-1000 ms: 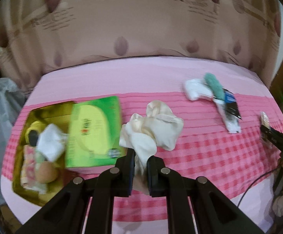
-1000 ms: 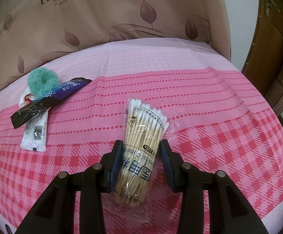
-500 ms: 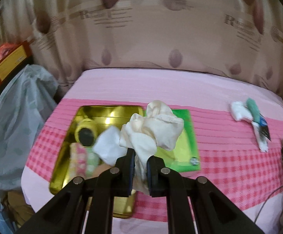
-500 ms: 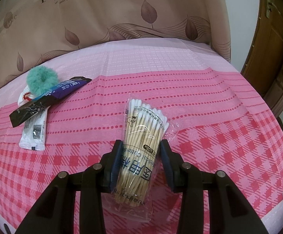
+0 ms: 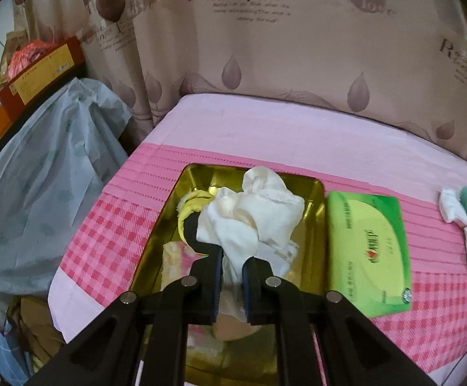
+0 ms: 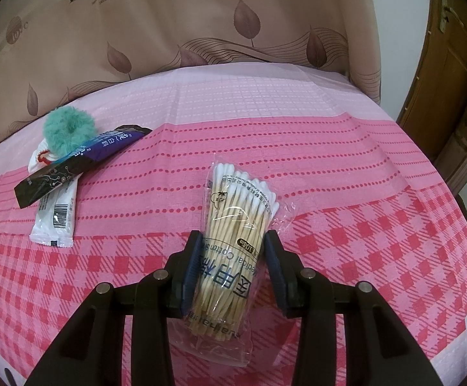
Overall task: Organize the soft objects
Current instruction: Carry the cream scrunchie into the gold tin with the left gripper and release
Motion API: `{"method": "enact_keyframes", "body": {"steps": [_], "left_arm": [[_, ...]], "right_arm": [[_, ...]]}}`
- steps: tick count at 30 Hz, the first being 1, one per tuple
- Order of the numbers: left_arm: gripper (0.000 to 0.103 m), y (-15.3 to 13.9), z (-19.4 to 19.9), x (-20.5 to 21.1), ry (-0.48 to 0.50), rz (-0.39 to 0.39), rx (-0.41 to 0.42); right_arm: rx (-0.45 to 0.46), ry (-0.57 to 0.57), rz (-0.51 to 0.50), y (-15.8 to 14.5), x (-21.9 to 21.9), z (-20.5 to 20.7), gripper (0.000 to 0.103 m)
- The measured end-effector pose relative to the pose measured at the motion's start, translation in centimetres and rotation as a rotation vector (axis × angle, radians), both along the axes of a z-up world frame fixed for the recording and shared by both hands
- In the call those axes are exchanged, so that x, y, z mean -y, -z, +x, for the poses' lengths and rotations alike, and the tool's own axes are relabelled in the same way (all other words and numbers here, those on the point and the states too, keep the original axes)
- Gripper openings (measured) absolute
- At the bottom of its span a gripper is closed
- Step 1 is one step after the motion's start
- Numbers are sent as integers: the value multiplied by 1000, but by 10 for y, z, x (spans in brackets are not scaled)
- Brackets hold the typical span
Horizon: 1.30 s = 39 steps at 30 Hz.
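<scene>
Holding the cream cloth (image 5: 252, 215) pinched tight, the left tool (image 5: 231, 273) should lower into the gold tray (image 5: 317, 225) before letting go, while the right tool (image 6: 231, 267) grips the cotton-swab pack (image 6: 233, 244).

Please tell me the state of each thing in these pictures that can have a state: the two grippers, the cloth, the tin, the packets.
left gripper: shut on the cream cloth
cream cloth: bunched, held above the gold tin
gold tin: open, already holding soft items
green tissue pack: lying flat beside the tin
right gripper: closed around the cotton swab packet
cotton swab packet: sealed, between the pads
teal scrunchie: lying loose on the cloth-covered table
</scene>
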<state>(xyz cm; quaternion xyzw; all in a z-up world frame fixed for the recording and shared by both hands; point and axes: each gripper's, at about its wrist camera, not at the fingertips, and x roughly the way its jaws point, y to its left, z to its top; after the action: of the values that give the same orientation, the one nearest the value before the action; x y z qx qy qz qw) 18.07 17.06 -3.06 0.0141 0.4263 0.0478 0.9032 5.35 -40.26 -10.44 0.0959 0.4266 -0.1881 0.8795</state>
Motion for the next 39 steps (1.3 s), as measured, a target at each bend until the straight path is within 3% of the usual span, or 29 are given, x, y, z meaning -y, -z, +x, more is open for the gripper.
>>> {"method": "enact_keyframes", "body": {"steps": [12,17,22,28,39], "left_arm": [[15,20,30,-6,-9,18,-44],[30,28,35,-6,-19,30,-67],[39,32,35,-9,-22,28,-88],[47,26,25,-12,-7,16,-82],[47,9,-24,-28,-17,-10,-22]], "right_arm": [[-2,0,-3,0,-1,1,38],[-3,-1,-6,0,-1,1,38],[-4,-1,-9,0,-1,0,38],[-4,-2,-9,0,0,0,38],[-7,-2,-14,0,-1,1,38]]}}
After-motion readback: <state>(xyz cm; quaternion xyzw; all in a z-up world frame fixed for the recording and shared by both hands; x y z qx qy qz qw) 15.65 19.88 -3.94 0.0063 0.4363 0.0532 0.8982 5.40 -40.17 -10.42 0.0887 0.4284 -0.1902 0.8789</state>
